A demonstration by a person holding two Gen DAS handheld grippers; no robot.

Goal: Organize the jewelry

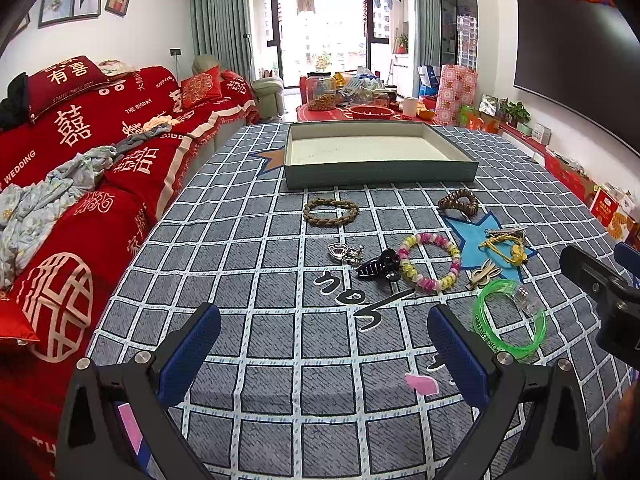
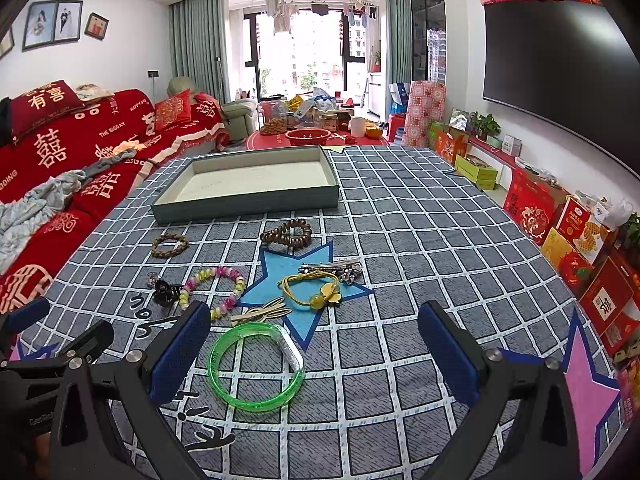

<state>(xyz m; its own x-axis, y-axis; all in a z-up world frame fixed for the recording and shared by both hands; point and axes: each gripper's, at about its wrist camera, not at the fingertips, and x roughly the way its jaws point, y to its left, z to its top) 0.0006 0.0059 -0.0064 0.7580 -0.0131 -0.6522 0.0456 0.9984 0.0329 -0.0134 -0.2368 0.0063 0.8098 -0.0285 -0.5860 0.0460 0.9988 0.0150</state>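
The red sofa cover (image 1: 100,148) at the left carries white print: the double-happiness sign 囍 repeated large, "THE BIGDAY" on the backrest, "WEDDING" at its near left edge and "HAPPY" farther along, with smaller lines too blurred to read. The red cushion (image 1: 66,78) at the far left reads 有喜, with tiny unreadable lines beneath. The green bangle (image 1: 508,322) near the right bears dark lettering that cannot be made out. The red gift boxes (image 2: 608,304) along the right wall show gold characters, illegible.
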